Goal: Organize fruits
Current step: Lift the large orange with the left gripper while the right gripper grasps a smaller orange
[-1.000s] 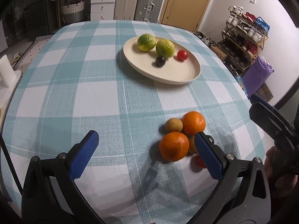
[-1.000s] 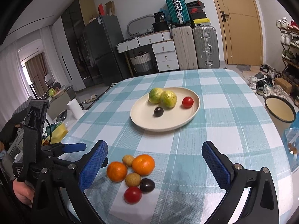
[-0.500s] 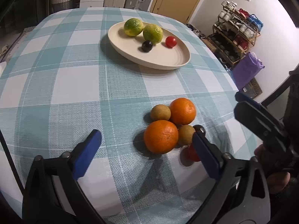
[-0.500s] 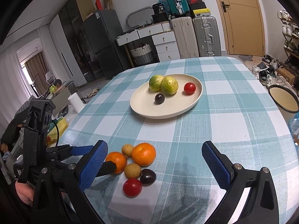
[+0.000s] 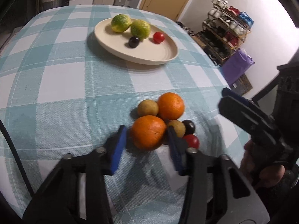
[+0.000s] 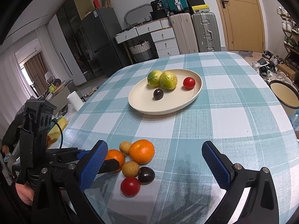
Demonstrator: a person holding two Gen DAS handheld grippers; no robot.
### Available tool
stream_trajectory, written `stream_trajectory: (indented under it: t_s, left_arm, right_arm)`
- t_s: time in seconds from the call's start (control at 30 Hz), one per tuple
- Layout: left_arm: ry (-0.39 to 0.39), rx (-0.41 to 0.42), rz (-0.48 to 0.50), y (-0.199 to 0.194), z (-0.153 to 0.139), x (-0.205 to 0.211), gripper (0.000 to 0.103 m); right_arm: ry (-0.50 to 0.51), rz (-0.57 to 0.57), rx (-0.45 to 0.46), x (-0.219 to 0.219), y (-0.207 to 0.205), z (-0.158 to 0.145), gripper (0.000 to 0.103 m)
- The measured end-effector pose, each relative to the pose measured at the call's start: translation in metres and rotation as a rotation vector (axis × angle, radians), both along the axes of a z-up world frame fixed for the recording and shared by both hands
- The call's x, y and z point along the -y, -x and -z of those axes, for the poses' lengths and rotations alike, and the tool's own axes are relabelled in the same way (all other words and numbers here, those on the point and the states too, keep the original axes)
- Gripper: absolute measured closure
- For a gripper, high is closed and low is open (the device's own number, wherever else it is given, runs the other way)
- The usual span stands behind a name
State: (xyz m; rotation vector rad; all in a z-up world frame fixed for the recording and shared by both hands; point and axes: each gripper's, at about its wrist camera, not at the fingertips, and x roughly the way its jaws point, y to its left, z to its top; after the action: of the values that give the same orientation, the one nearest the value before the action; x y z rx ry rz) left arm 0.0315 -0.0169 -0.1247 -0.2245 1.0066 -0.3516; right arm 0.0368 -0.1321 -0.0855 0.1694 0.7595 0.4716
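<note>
A: The left tool point(image 5: 146, 136) has just pulled its jaws in. A second ago they stood wide apart over the cloth, and now the blue pads point(image 5: 117, 149) sit either side of the near orange point(image 5: 148, 132).

B: Are they gripping it?

A: The right-hand pad looks to be against the peel. On the other side I still see a sliver of cloth between pad and fruit, so I can't tell if it is truly clamped. The orange still sits on the worktop point(image 5: 65, 85), in the same place in the cluster.

B: And the rest of the pile?

A: Unmoved. The second orange point(image 5: 171, 108) is behind it, two small brown fruits point(image 5: 148, 107) touch it, and a dark plum point(image 5: 189, 126) and a red tomato point(image 5: 191, 141) lie on the far side of the right pad.

B: The plate?

A: The plate point(image 5: 164, 56) is well apart further up the cloth, same load as before: two green citrus point(image 5: 121, 23), one dark fruit and one red.

A: The right tool point(image 6: 157, 160) hangs wide open as it did a second ago, with nothing between its pads, just beside the pile.
</note>
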Motion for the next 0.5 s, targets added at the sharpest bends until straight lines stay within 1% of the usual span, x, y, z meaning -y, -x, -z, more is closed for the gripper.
stream_trajectory:
  t_s: [0.13,0.5]
  left_arm:
    - [-0.028,-0.002,0.018,0.001,-0.002,0.004,0.067]
    - [0.008,-0.022,-0.01,0.005,-0.002,-0.011,0.068]
  right_arm:
    - [0.003,-0.001,-0.004,-0.001,0.0,0.002,0.0]
    - [-0.002,0.011,-0.024,0.001,-0.002,0.001,0.0]
